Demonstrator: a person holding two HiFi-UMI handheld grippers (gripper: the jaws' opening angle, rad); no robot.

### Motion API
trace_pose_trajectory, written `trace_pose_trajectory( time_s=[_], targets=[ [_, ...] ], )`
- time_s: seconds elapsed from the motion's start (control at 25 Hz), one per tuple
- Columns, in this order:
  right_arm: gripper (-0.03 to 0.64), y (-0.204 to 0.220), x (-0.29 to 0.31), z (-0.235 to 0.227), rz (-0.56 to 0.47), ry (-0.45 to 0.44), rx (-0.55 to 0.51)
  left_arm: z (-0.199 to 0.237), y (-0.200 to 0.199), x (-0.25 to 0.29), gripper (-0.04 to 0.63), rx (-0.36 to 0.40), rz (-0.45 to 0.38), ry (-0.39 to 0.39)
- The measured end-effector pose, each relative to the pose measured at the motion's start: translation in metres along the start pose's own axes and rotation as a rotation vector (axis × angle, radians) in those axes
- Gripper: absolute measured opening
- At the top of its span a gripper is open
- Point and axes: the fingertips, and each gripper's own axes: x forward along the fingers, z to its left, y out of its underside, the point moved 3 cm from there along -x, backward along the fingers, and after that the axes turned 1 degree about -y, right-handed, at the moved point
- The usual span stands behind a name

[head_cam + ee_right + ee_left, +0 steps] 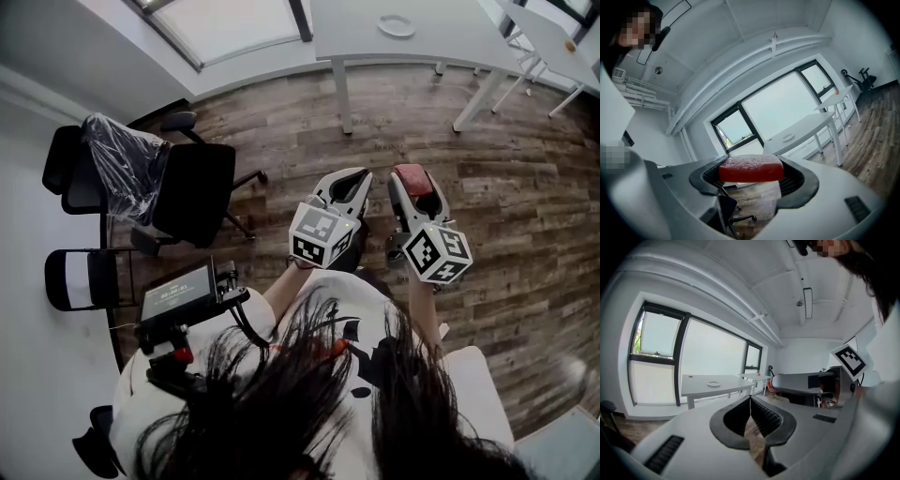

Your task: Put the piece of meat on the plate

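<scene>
A flat red piece of meat [751, 169] is clamped between the jaws of my right gripper [752, 174], which is shut on it; from the head view the meat [412, 178] shows at the tip of the right gripper [413, 187]. My left gripper [348, 183] is held beside it, and its jaws meet with nothing between them [750, 403]. The white plate [397, 25] lies on a white table [450, 42] well ahead across the floor. That plate [788, 138] also shows far off in the right gripper view, and again as a small plate [713, 384] in the left gripper view.
Both grippers hang over wood floor, away from the table. A black office chair [192, 192], a plastic-wrapped chair [122, 155] and a folding chair [80, 278] stand at the left. A second white table [553, 37] is at the far right. A device [178, 295] hangs on the person's chest.
</scene>
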Motion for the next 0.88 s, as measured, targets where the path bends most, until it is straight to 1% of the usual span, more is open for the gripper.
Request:
trace_pose_trajectory(
  time_s=[0.16,0.36,0.6,0.8,0.88],
  targets=[
    [0.311,-0.01,0.025,-0.018,0.009,0.015,0.001,0.016,-0.007,0.031,0.008,-0.008,0.003,0.012],
    [0.311,-0.035,0.087,-0.052,0.023,0.042,0.006,0.06,-0.027,0.096,0.008,-0.022,0.009,0.028],
    [0.311,-0.045,0.096,-0.057,-0.013,0.043,0.003,0.065,-0.039,0.11,0.008,0.015,-0.014,0.042],
    [0.311,-0.058,0.176,-0.07,0.018,0.053,0.006,0.127,-0.057,0.163,0.008,-0.009,-0.01,0.057],
    [0.311,-0.061,0.196,-0.074,0.027,0.056,0.005,0.142,-0.062,0.176,0.008,-0.016,-0.012,0.065]
  ],
)
